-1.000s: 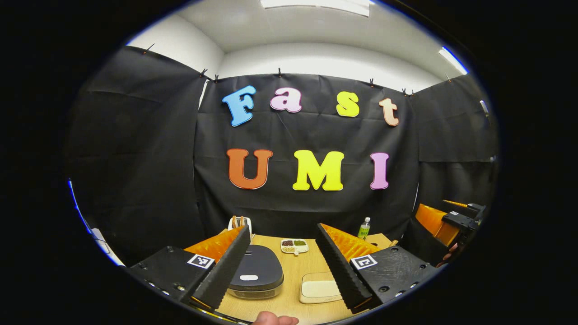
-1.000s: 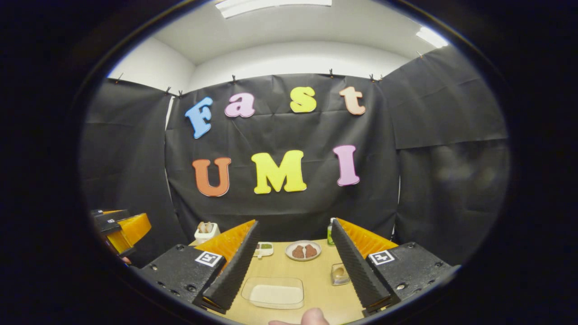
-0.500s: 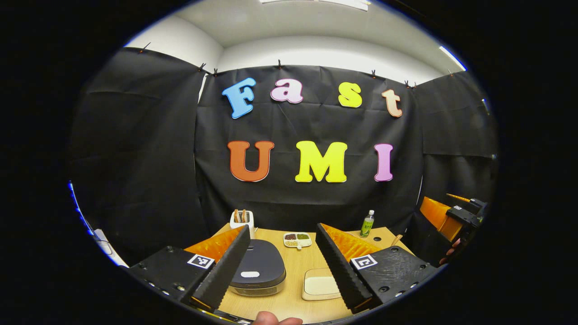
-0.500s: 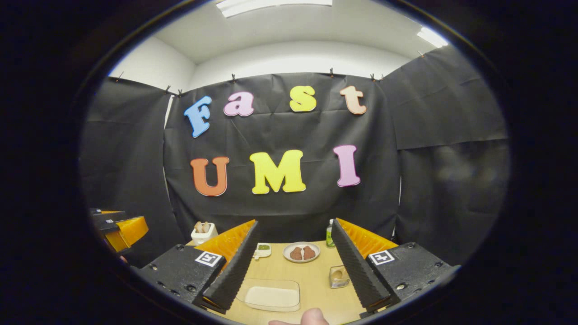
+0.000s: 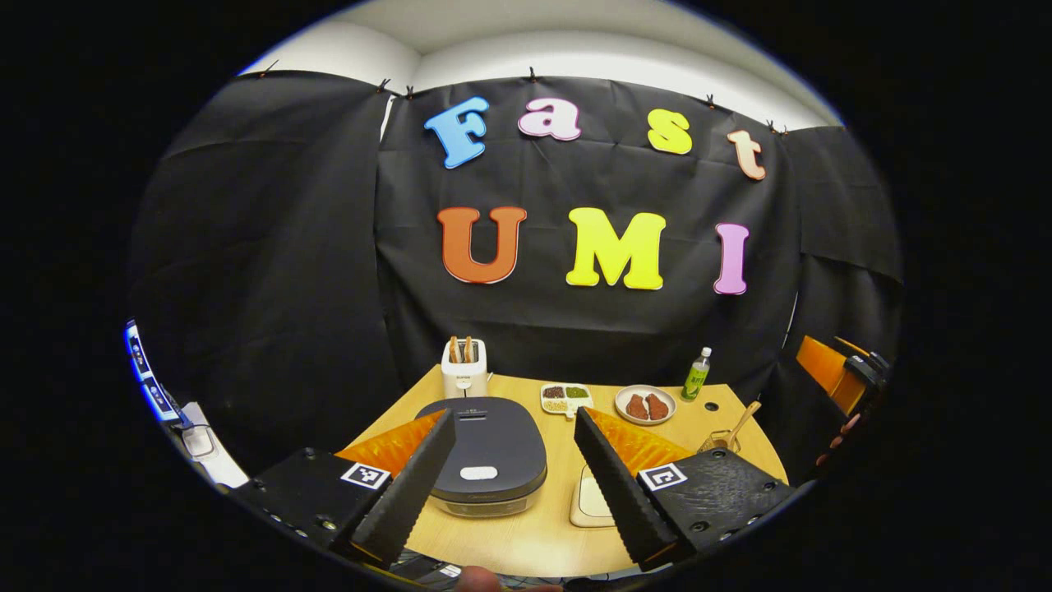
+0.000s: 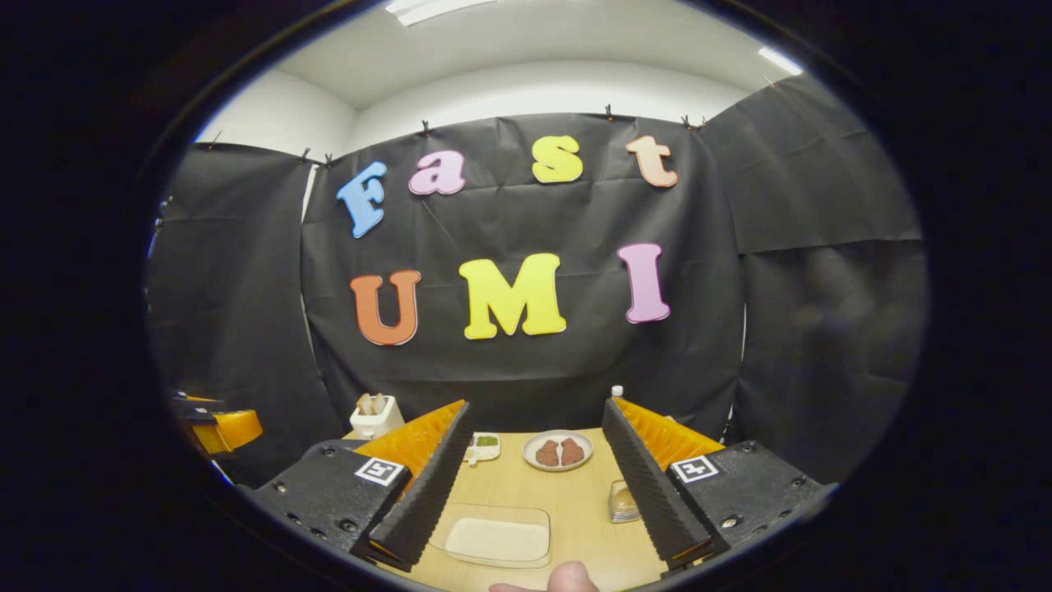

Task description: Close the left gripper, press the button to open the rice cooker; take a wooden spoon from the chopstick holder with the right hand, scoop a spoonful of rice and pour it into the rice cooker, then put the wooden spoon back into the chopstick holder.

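In the left gripper view, the left gripper [image 5: 514, 485] hangs above the near edge of the wooden table [image 5: 526, 538] with its fingers spread wide apart, holding nothing. Between them, toward the left, sits the dark rice cooker [image 5: 491, 452] with its lid down and a pale button [image 5: 478, 473] on the near part of the lid. Behind it, at the far left of the table, stands a white toaster [image 5: 464, 374] with two slices poking out. Right of the cooker, a shallow tray of rice [image 5: 590, 500] lies half hidden behind the right finger. Farther back are a small divided dish [image 5: 565, 398], a plate [image 5: 646, 405] with two brown pieces, and a green bottle [image 5: 696, 374]. At the right edge of the table a wooden spoon [image 5: 738, 423] leans out of what seems to be the chopstick holder [image 5: 713, 442], though it is small and unclear.

In the right gripper view, the right gripper [image 6: 534, 493] is also spread open and empty above the near edge of the table. The tray of rice lies between its fingers, near, and the plate lies beyond it.
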`<state>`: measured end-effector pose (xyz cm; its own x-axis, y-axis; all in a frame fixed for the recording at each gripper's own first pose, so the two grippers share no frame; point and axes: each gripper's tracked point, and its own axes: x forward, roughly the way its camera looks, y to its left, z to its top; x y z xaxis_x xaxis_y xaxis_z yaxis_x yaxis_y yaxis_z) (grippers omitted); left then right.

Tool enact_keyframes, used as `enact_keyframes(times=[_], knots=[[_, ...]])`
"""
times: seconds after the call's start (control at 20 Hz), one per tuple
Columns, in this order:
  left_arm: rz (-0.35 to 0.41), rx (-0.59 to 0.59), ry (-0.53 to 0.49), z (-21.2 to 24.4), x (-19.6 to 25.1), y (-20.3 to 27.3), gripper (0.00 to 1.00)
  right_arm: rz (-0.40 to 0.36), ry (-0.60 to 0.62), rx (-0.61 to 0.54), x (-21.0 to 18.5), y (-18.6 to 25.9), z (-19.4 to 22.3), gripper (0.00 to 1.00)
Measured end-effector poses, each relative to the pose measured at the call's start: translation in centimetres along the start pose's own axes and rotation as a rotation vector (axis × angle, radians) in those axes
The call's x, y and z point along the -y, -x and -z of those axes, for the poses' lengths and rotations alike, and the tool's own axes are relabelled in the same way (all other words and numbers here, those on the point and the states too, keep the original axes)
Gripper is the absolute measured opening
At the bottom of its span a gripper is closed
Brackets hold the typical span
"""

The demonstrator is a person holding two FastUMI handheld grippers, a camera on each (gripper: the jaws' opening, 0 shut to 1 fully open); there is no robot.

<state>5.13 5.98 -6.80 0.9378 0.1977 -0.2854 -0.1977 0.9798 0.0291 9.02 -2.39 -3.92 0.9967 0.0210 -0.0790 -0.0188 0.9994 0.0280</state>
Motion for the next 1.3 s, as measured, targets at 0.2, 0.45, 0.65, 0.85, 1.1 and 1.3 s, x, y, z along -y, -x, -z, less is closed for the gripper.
enact_keyframes(times=[0.2,0.45,0.65,0.85,1.1,1.3], knots=[[0.009,-0.125,0.024,2.3,-0.6,-2.8,0.95,0.018,0.003,-0.013,1.4,-1.3,0.5,1.00],[0.024,-0.252,0.021,4.9,-1.7,-6.1,0.69,0.059,-0.003,-0.027,3.5,-2.2,1.0,1.00],[0.025,-0.341,0.039,7.3,-2.3,-9.0,0.47,0.083,-0.002,-0.064,4.6,-2.8,2.0,1.00],[0.015,-0.415,0.068,9.7,-3.3,-12.0,0.29,0.101,-0.010,-0.076,5.8,-3.3,2.5,1.00],[0.079,-0.541,0.153,13.6,-2.4,-11.8,0.00,0.101,-0.038,-0.112,6.6,-3.5,3.9,1.00],[0.069,-0.574,0.166,15.0,-2.9,-13.3,0.00,0.104,-0.038,-0.118,6.8,-3.6,4.3,1.00]])
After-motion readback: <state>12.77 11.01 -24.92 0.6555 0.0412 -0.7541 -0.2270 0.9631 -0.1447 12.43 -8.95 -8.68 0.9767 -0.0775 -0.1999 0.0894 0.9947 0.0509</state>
